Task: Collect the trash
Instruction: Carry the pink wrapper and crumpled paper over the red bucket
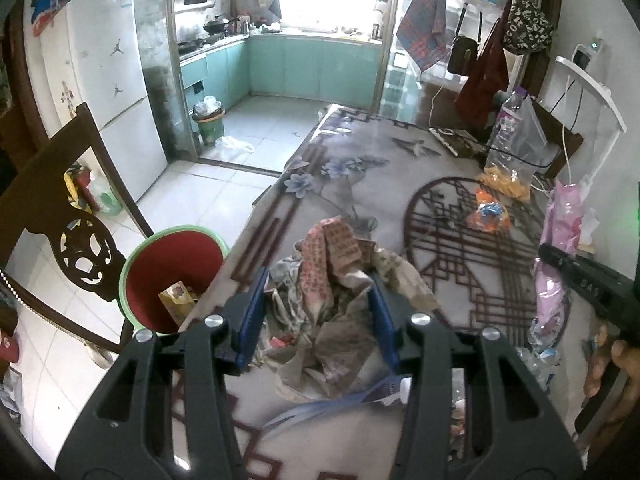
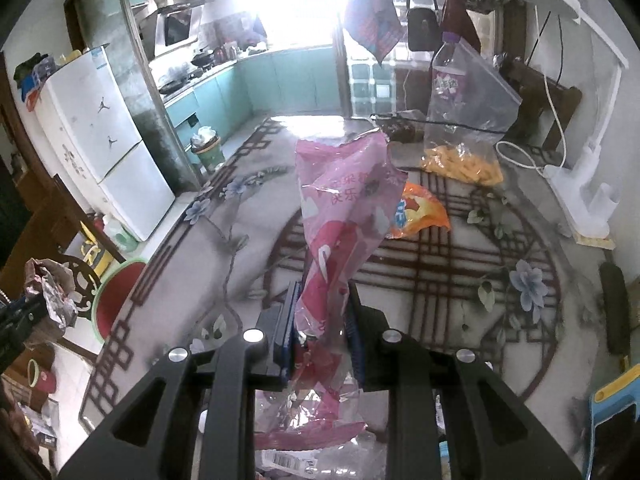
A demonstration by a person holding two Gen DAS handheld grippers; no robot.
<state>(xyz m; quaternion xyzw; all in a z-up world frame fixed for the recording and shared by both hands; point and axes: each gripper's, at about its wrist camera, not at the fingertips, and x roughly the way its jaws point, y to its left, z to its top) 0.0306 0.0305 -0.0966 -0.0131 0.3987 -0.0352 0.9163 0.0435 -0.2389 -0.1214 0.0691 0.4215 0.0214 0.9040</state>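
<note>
My left gripper [image 1: 318, 280] is shut on a wad of crumpled newspaper [image 1: 328, 280] and holds it over the table's left edge. A red bin with a green rim [image 1: 172, 276] stands on the floor just left of it, with some trash inside. My right gripper [image 2: 322, 300] is shut on a pink plastic wrapper [image 2: 340, 216] that stands up between the fingers over the table. An orange snack bag [image 2: 420, 212] lies on the table behind the wrapper. In the left wrist view the pink wrapper [image 1: 560, 240] and the orange bag [image 1: 490, 212] show at the right.
A clear zip bag with orange snacks [image 2: 464, 128] and a bottle [image 2: 446, 76] stand at the table's far side, beside a white desk lamp [image 2: 584, 184]. A dark wooden chair [image 1: 72, 220] stands left of the bin. A fridge [image 1: 108, 80] and a second full bin [image 1: 208, 120] are further back.
</note>
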